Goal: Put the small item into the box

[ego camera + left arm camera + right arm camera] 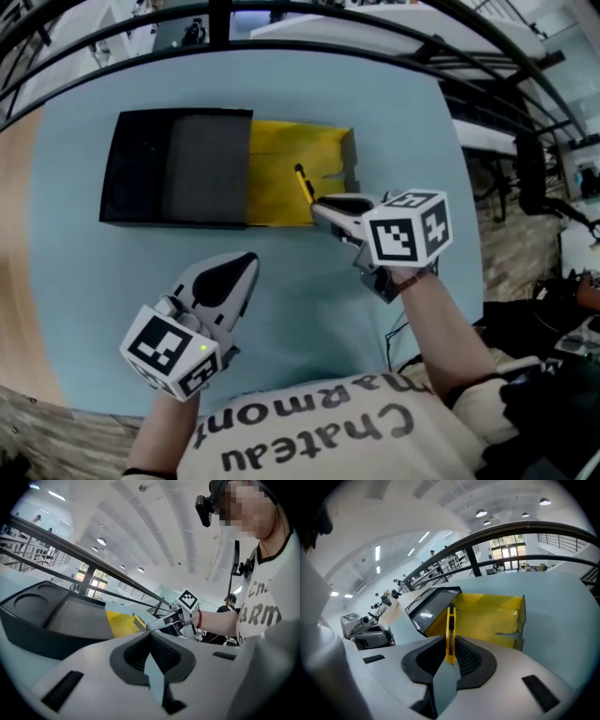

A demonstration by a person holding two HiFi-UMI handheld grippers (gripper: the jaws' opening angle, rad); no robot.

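Observation:
A yellow utility knife (pixel 303 184) is pinched at its near end by my right gripper (pixel 319 208), which is shut on it. The knife (pixel 450 627) points forward over the near edge of the open yellow box (pixel 281 155), just above its floor (pixel 487 616). A black lid or tray (pixel 178 169) with a grey inner panel overlaps the box's left part. My left gripper (pixel 246 264) is shut with nothing in it, low over the table in front of the black part. From the left gripper view, the right gripper (pixel 161 623) and the knife (pixel 138 620) show ahead.
Everything sits on a pale blue table (pixel 394 122) whose right edge curves away. The yellow box's right wall (pixel 349 155) has a torn flap. Dark railings (pixel 216 19) run beyond the table's far edge. A person's arm (pixel 431 319) holds the right gripper.

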